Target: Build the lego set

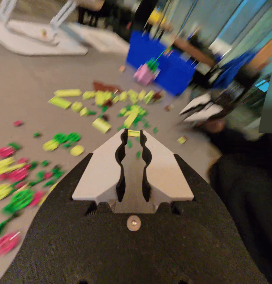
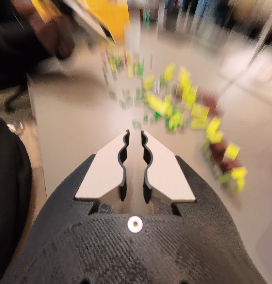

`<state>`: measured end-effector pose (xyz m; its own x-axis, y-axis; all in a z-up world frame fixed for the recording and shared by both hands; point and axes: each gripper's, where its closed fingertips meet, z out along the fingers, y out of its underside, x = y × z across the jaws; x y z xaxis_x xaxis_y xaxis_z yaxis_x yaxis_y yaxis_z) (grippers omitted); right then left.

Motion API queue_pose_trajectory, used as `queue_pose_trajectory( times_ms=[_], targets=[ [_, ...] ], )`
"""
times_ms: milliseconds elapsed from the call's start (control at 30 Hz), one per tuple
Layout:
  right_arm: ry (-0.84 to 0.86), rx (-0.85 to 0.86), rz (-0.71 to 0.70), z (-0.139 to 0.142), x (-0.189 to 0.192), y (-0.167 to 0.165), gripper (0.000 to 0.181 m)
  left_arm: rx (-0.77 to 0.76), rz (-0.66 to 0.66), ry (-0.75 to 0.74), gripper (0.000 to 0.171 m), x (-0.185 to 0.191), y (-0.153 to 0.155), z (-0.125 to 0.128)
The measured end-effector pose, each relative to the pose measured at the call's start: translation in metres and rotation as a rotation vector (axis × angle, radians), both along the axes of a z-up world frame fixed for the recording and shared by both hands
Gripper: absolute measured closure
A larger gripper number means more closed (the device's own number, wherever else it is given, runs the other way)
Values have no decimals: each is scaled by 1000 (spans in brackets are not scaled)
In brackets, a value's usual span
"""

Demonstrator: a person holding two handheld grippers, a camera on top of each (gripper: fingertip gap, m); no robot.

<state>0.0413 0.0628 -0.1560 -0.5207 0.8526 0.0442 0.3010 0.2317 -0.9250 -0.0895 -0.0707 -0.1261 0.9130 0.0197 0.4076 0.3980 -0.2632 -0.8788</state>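
Observation:
My left gripper (image 1: 133, 133) is shut on a small lime-green lego piece (image 1: 133, 133), pinched between its fingertips above the grey table. Loose lime, green, brown and pink lego pieces (image 1: 101, 101) lie scattered ahead and to the left. A pink lego pot with green stems (image 1: 145, 73) stands in front of a blue box (image 1: 163, 67). My right gripper shows farther off at the right of the left wrist view (image 1: 184, 114). In the blurred right wrist view my right gripper (image 2: 135, 131) is open and empty, above bare table, with lime and green pieces (image 2: 170, 106) ahead to the right.
A white stand and flat white sheets (image 1: 40, 38) lie at the far left. A person's dark sleeve (image 1: 247, 184) fills the right side of the left wrist view. An orange box (image 2: 110, 16) and a hand (image 2: 55, 40) show at the top left of the right wrist view.

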Motion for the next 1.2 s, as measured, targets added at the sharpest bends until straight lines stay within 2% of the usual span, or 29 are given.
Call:
queue_pose_trajectory(
  times_ms=[67, 133, 233, 333, 400, 600, 700, 800, 967, 1067, 1200],
  targets=[
    [153, -4, 4, 24, 4, -9, 166, 167, -53, -149, 159, 23, 18, 31],
    [259, -4, 24, 42, 9, -22, 162, 243, -146, -306, 159, 52, 37, 45],
    [357, -17, 78, 58, 26, -40, 157, 233, -360, -557, 159, 102, 58, 43],
    [350, -13, 150, 53, 30, -50, 157, 185, -495, -689, 159, 136, 69, 37],
    [326, -15, 182, 47, 31, -53, 157, 128, -529, -702, 159, 148, 73, 29],
    [280, 15, 269, 38, 39, -64, 164, -37, -629, -617, 159, 173, 71, 3],
    [232, 38, 327, 26, 42, -74, 160, -78, -661, -606, 159, 179, 69, -4],
    [217, 89, 336, 17, 41, -77, 170, -90, -677, -610, 159, 183, 68, -7],
    [241, 141, 292, 17, 35, -73, 181, -53, -640, -632, 158, 176, 71, -4],
    [252, 134, 204, 21, 26, -60, 181, 40, -557, -669, 135, 160, 78, 4],
    [323, 106, 85, 36, 19, -46, 181, 91, -539, -706, 132, 162, 84, 10]
  ],
)
